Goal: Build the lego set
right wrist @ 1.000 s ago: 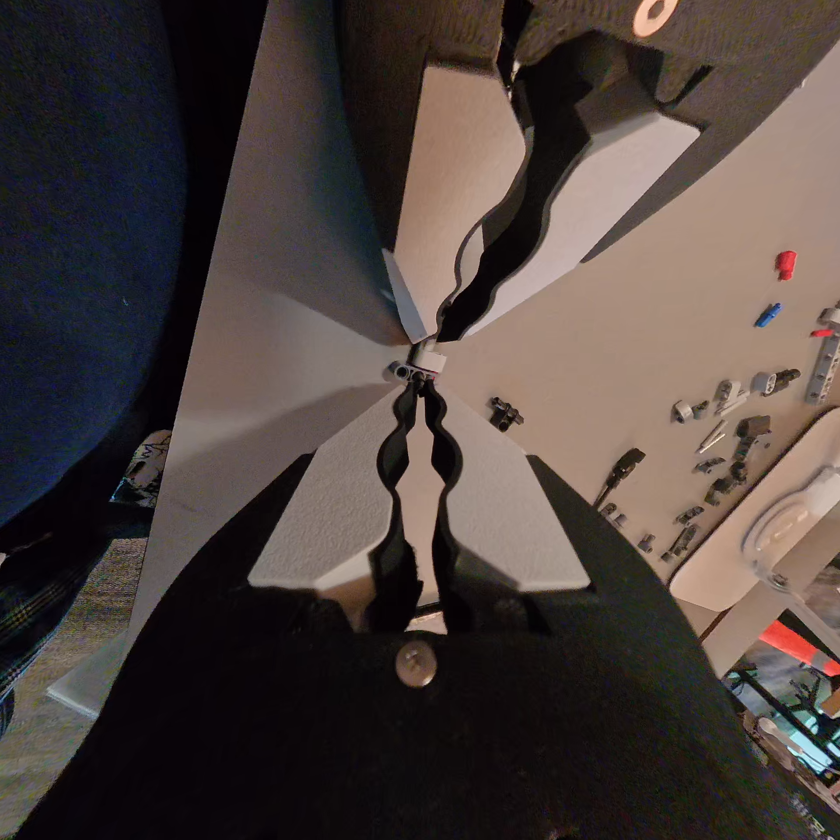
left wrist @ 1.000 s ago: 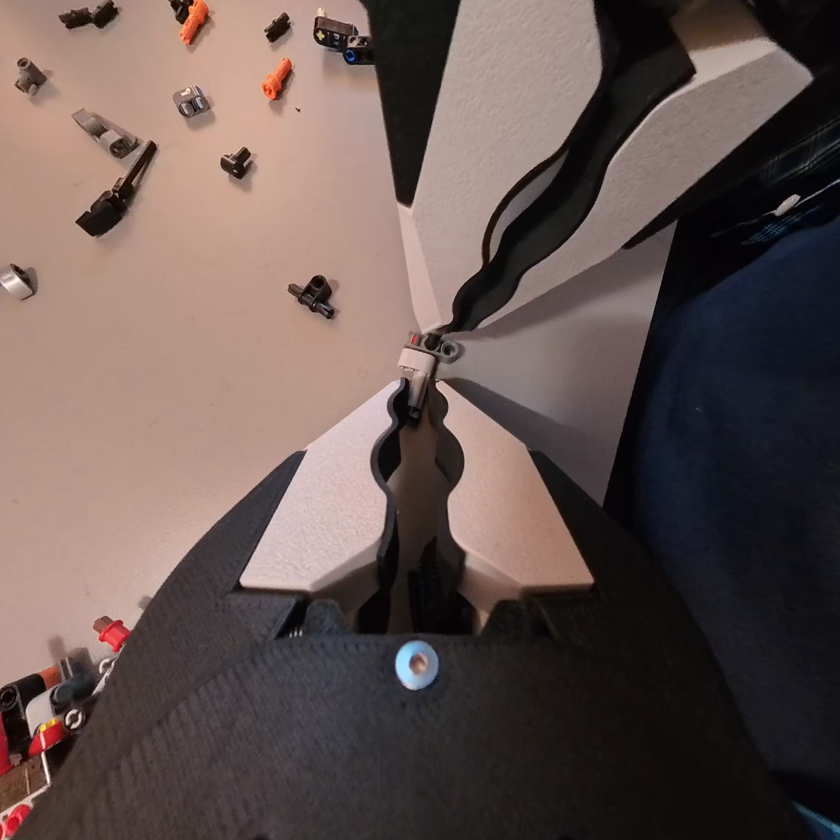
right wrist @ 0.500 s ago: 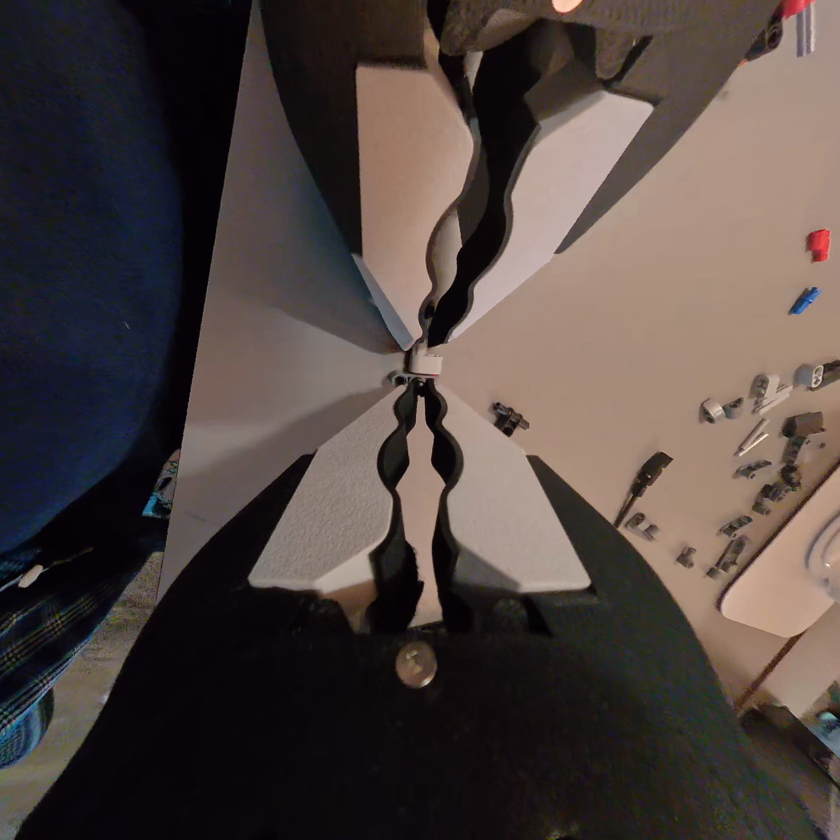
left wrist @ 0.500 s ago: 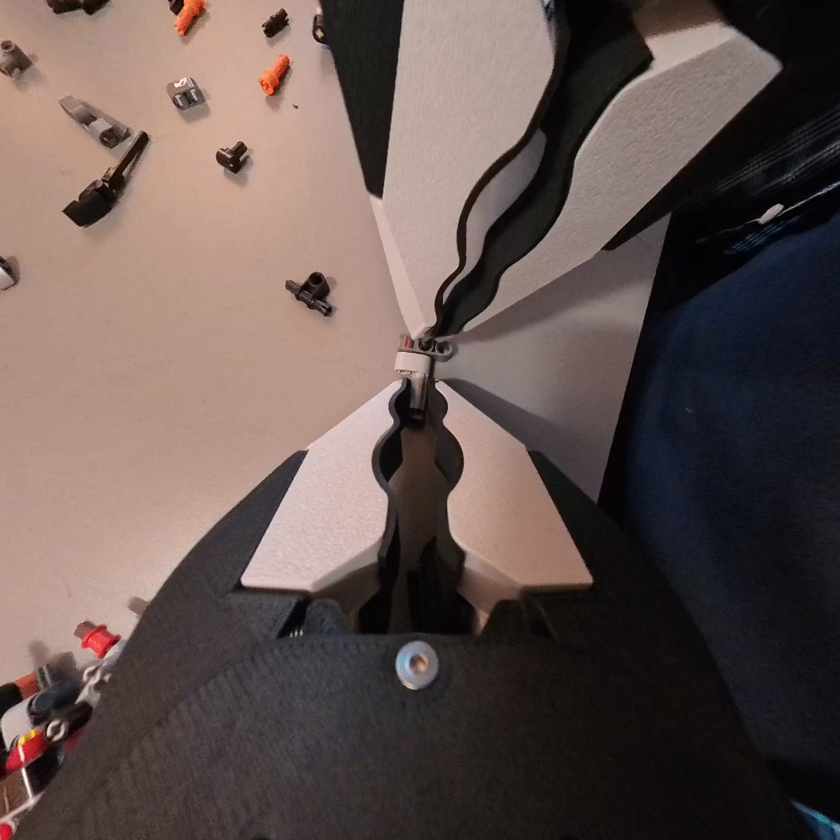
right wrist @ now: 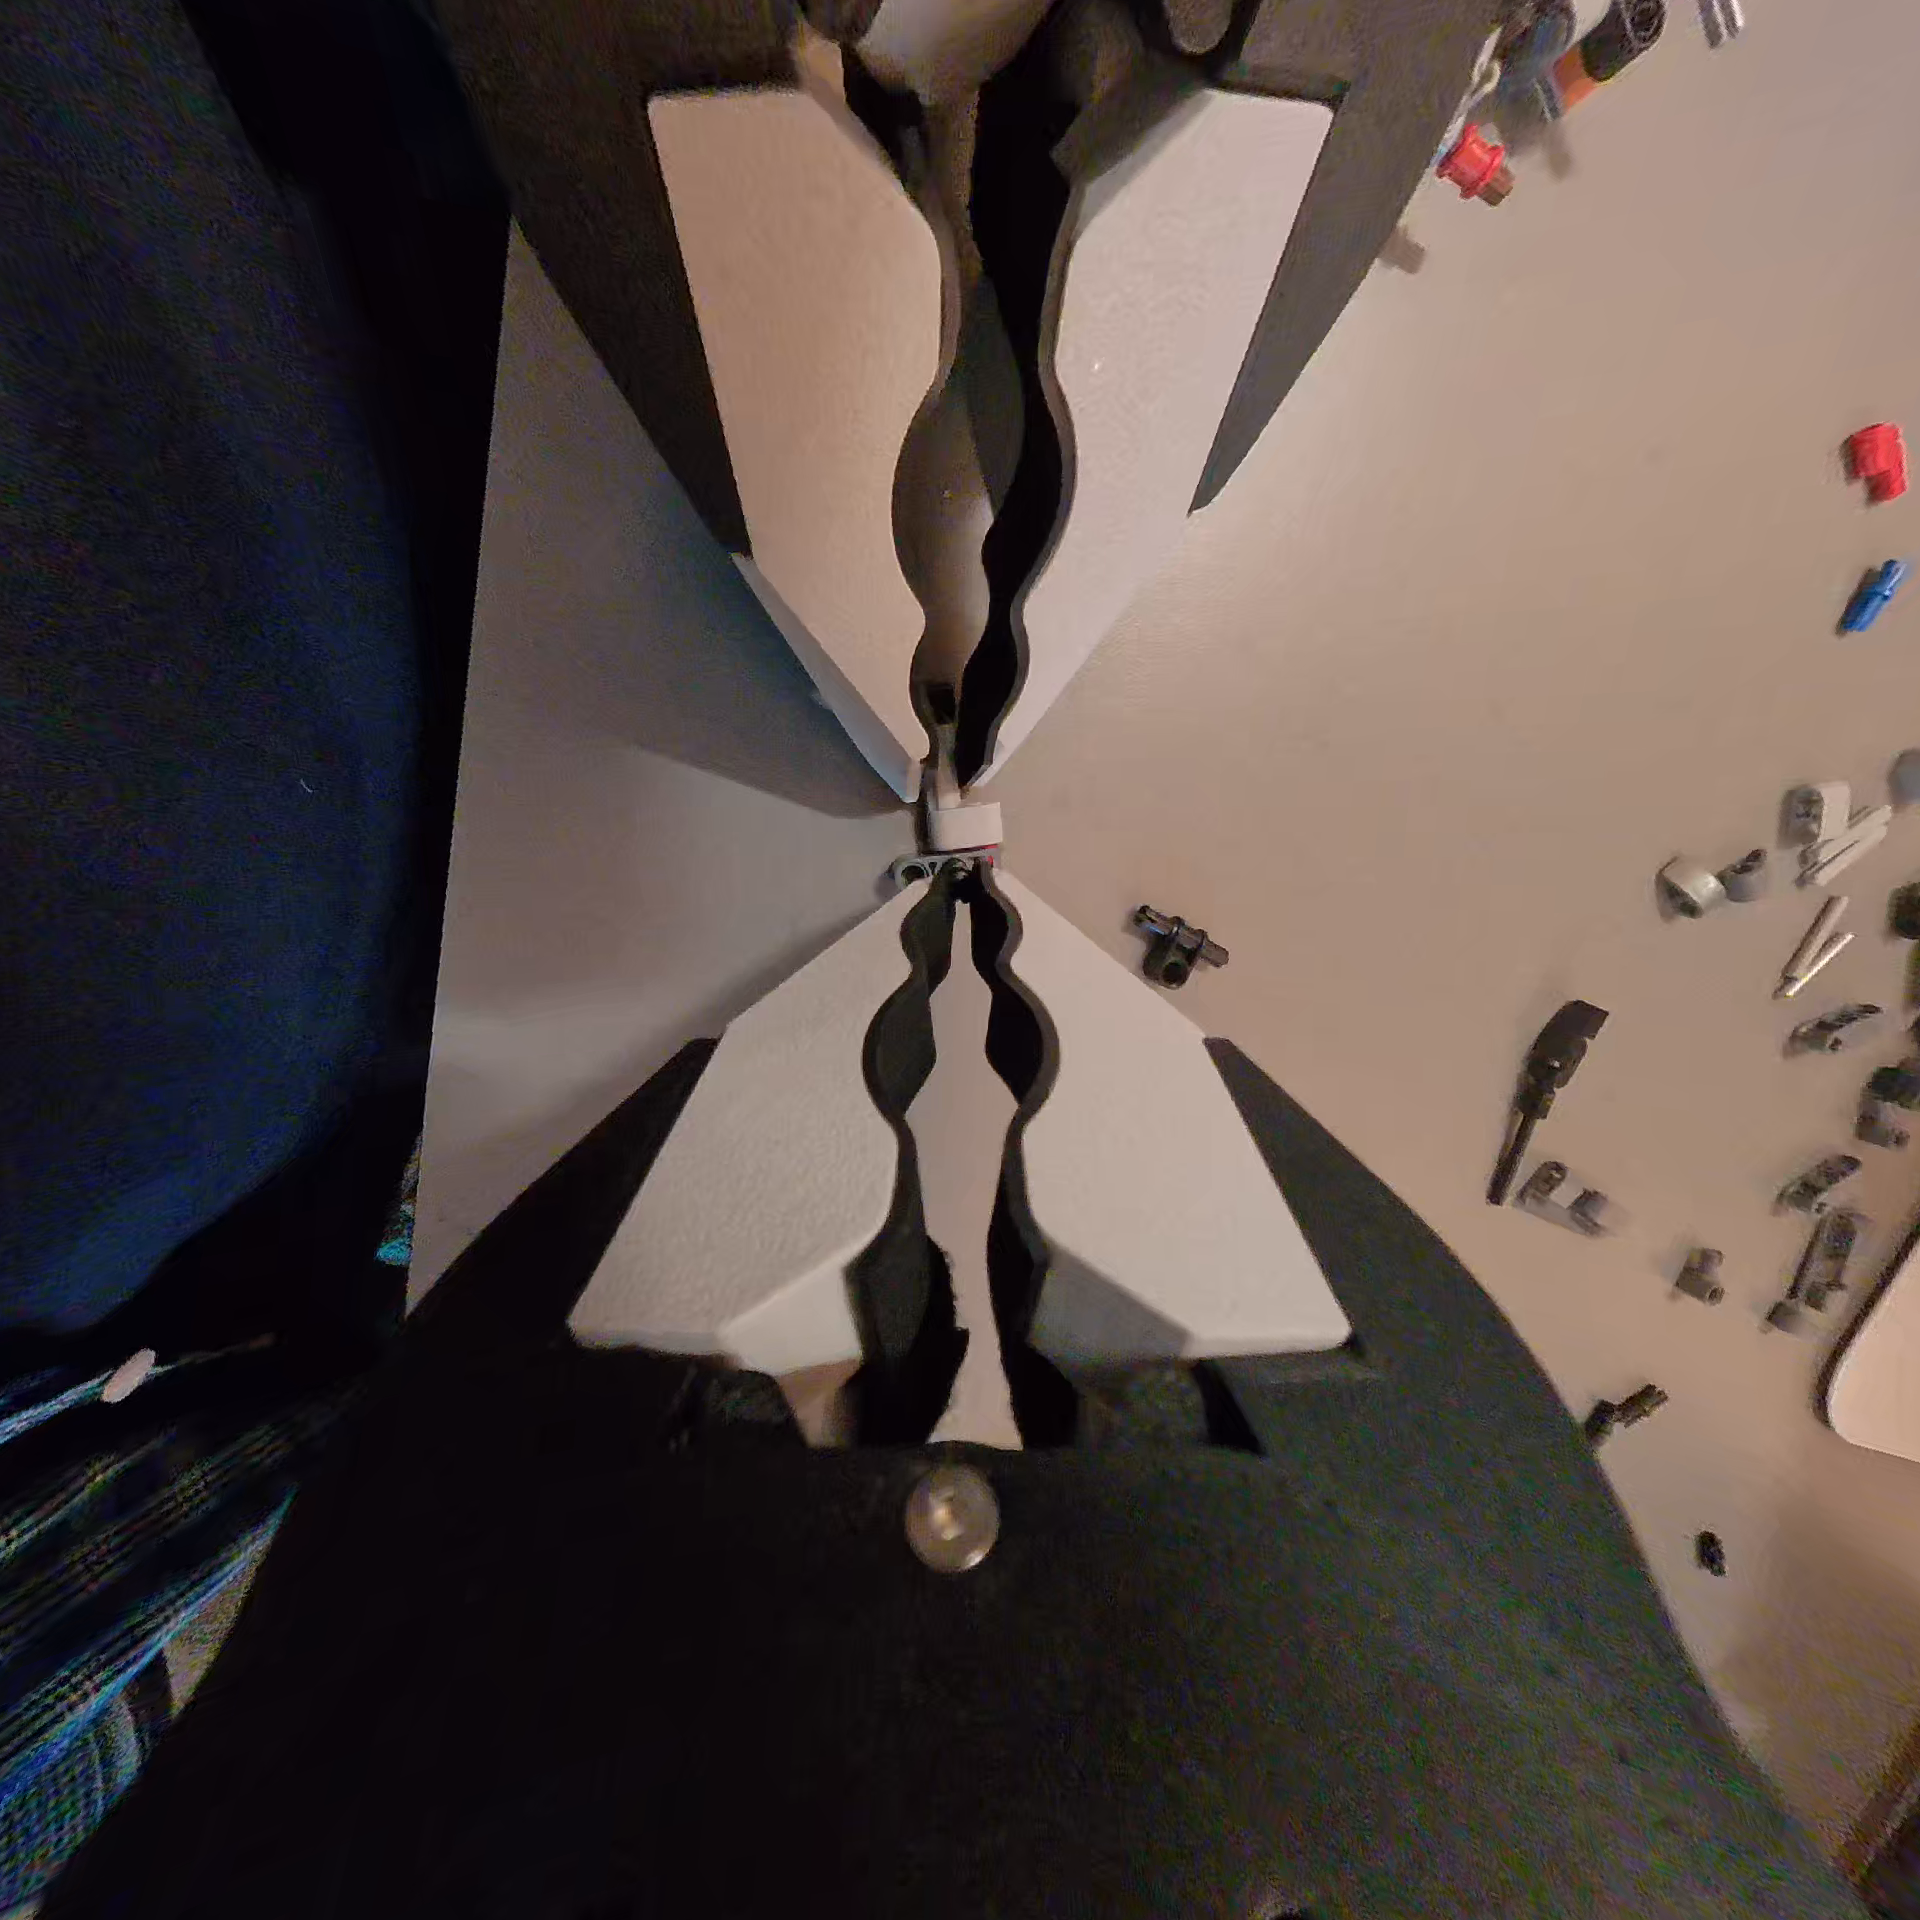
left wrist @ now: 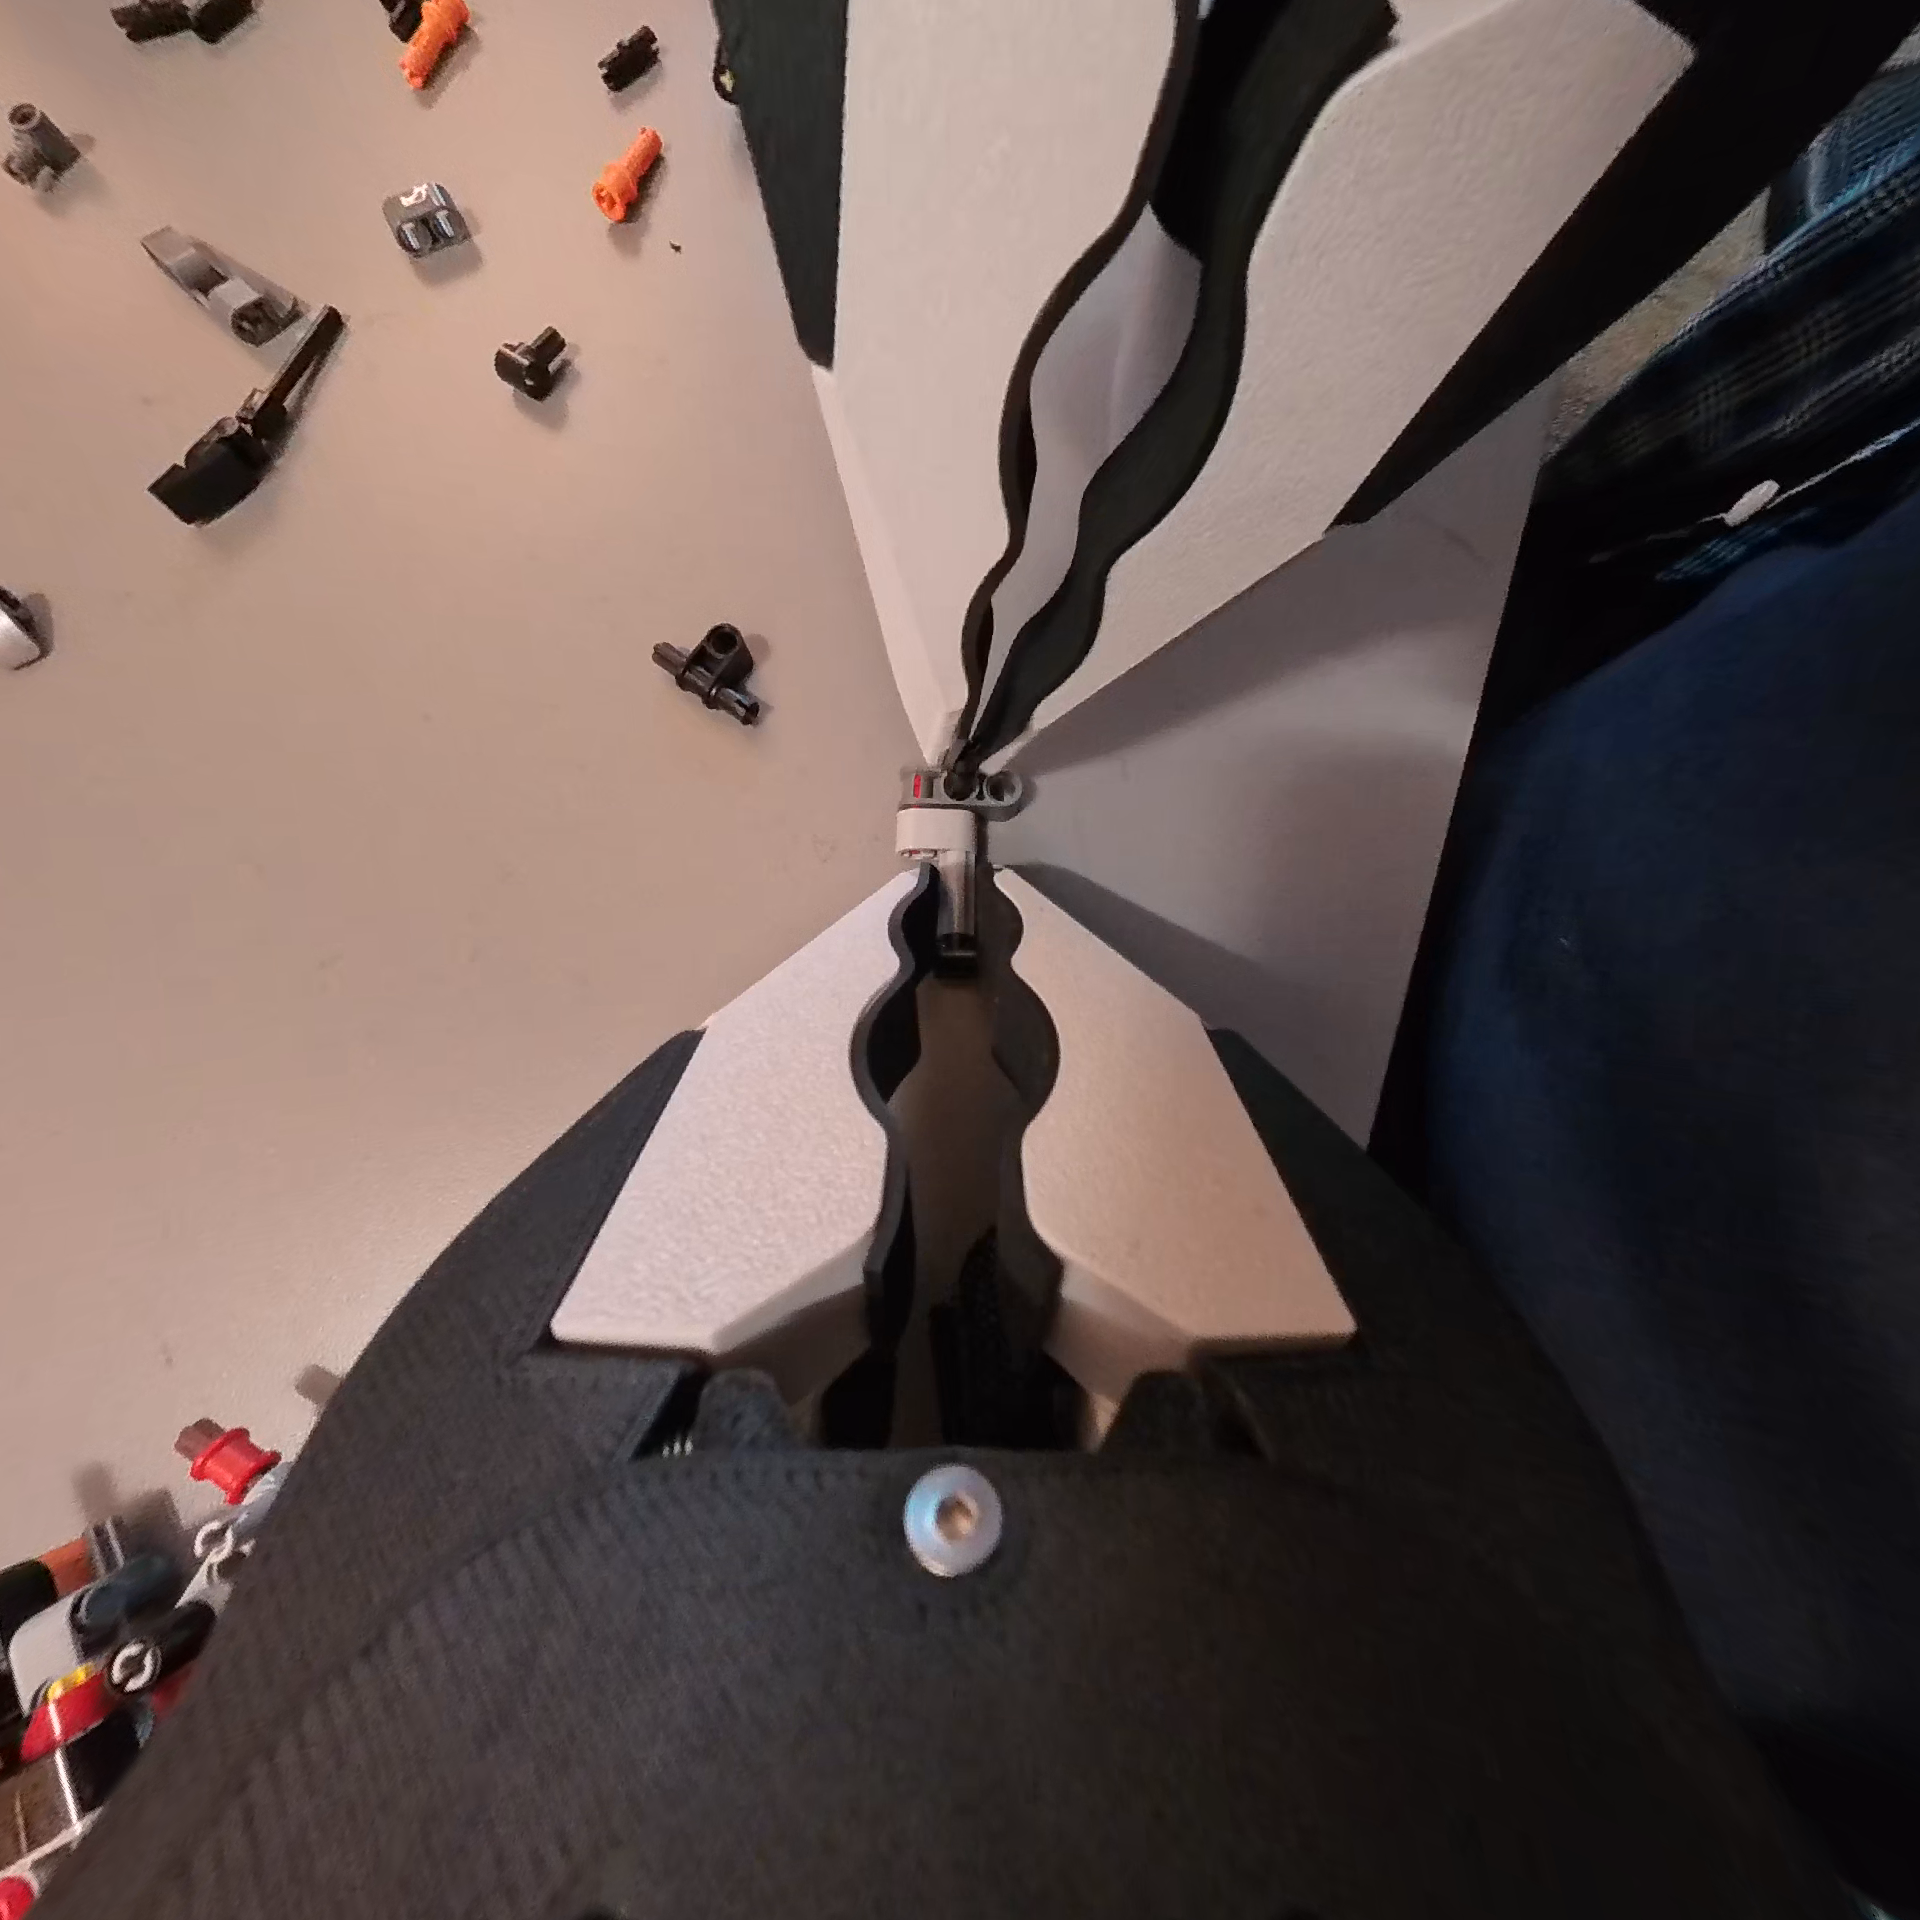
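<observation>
In the left wrist view my left gripper (left wrist: 954, 883) is shut on a small grey and white connector piece (left wrist: 935, 831), its dark stub clamped between the tips. My right gripper (left wrist: 971, 758) comes in from above, tip to tip, shut on a thin grey beam with holes (left wrist: 966, 792) that touches the connector. In the right wrist view my right gripper (right wrist: 961, 894) holds the grey beam (right wrist: 925, 865), and my left gripper (right wrist: 940, 774) points down at it with the white connector (right wrist: 964, 826). Both are held above the table near its edge.
Loose pieces lie on the beige table (left wrist: 364, 935): a black connector (left wrist: 712, 670), orange pins (left wrist: 627, 189), a long black piece (left wrist: 244, 421). A partly built model (left wrist: 94, 1642) sits at lower left. Grey pieces (right wrist: 1829, 1039), a red piece (right wrist: 1875, 462) and a blue pin (right wrist: 1873, 611) lie right. A person's blue-clad leg (left wrist: 1714, 1039) is beside the table edge. Left and right tips are no more than a few centimetres apart.
In the right wrist view the left gripper has swung from the upper right to straight above, so the two grippers face head-on. The two pieces stay together between the tips.
</observation>
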Demonstrator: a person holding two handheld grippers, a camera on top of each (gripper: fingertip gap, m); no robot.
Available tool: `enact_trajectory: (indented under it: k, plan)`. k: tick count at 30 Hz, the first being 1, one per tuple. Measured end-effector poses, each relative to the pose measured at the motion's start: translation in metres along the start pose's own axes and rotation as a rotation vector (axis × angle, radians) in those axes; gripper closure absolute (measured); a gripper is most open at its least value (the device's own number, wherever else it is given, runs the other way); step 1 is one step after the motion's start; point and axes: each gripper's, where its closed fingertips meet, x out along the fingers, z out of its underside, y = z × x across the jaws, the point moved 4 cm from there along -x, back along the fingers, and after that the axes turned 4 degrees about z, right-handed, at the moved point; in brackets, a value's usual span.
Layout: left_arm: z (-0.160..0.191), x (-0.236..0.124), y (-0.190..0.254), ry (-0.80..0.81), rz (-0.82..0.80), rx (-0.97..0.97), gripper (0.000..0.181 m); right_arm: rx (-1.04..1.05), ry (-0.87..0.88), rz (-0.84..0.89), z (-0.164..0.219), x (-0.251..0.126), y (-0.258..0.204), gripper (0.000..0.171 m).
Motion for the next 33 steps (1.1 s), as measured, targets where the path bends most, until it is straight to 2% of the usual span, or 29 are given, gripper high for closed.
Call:
enact_trajectory:
  k: [1, 33]
  plan:
    - [0.0, 0.0, 0.0, 0.0, 0.0, 0.0, 0.175, 0.004, 0.003, 0.0, 0.0, 0.0001, 0.0001, 0.169]
    - [0.0003, -0.0001, -0.0006, 0.005, 0.01, -0.008, 0.175, 0.104, -0.002, -0.127, -0.0021, 0.0033, 0.0082, 0.169]
